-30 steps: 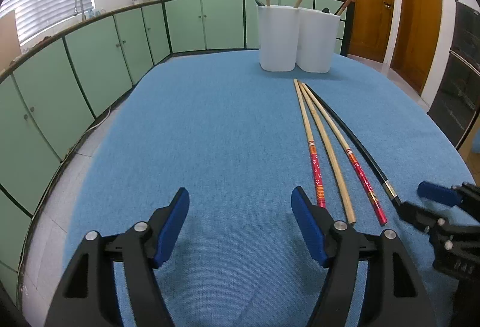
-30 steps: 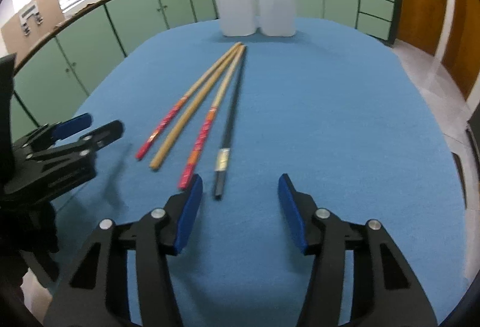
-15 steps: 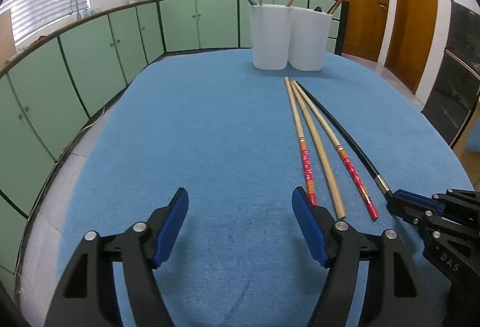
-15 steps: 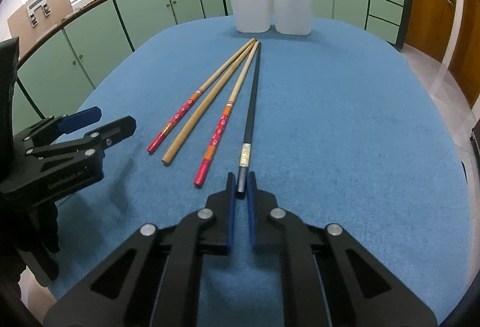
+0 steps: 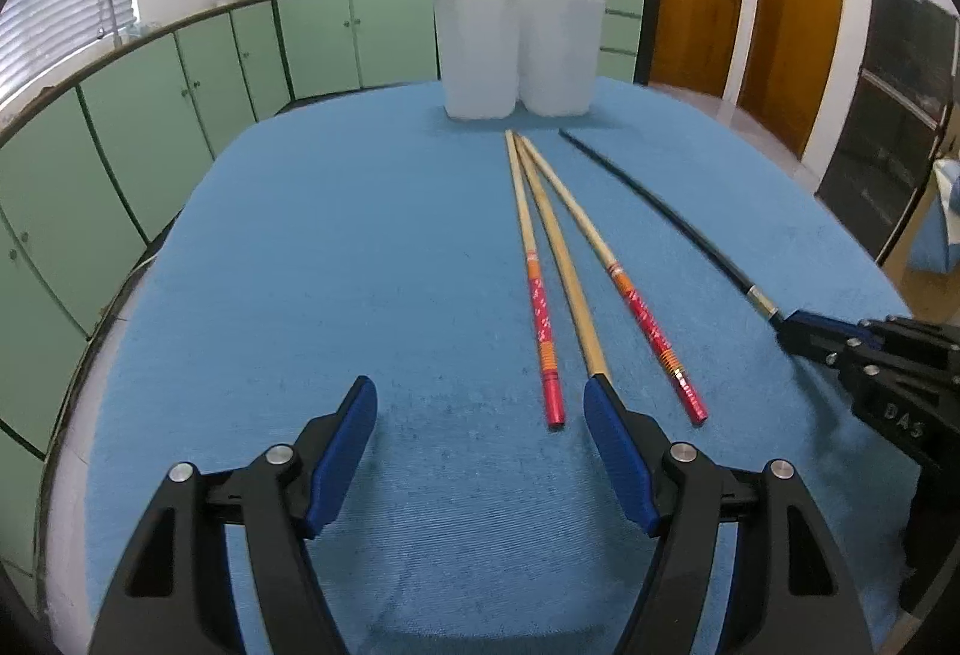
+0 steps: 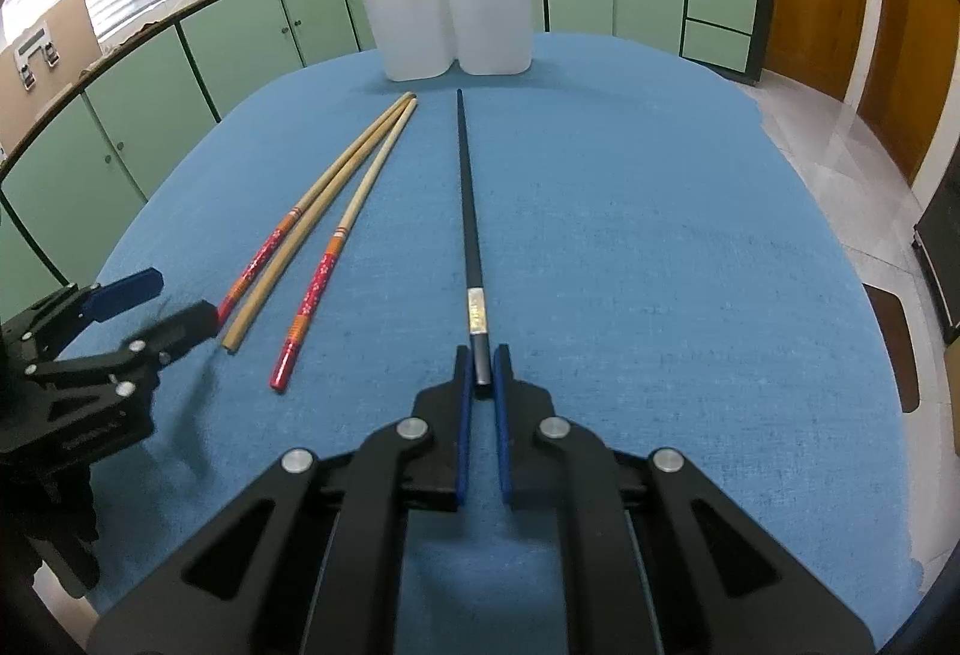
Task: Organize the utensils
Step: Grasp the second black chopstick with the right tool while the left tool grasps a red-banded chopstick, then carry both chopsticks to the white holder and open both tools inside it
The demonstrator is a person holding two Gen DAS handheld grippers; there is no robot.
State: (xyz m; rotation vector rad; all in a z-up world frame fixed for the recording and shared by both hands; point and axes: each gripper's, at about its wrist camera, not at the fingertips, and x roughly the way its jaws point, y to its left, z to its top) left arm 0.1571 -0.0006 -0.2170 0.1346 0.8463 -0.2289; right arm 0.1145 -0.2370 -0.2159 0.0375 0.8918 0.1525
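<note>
1. Four chopsticks on the blue worktop (image 6: pixel 660 211): three wooden chopsticks (image 6: pixel 336 181) together, one black chopstick (image 6: pixel 468 211) apart.
2. Two white holders (image 6: pixel 450 18) at the far end.
3. Right tool (image 6: pixel 482 376) clamped on the black chopstick's butt.
4. Left tool (image 5: pixel 480 415) wide, empty.

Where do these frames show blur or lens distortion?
Left wrist view: the black chopstick is smeared and the counter edge bows from the fisheye. Right wrist view: the left gripper is motion-blurred, while the chopstick stays sharp.
</note>
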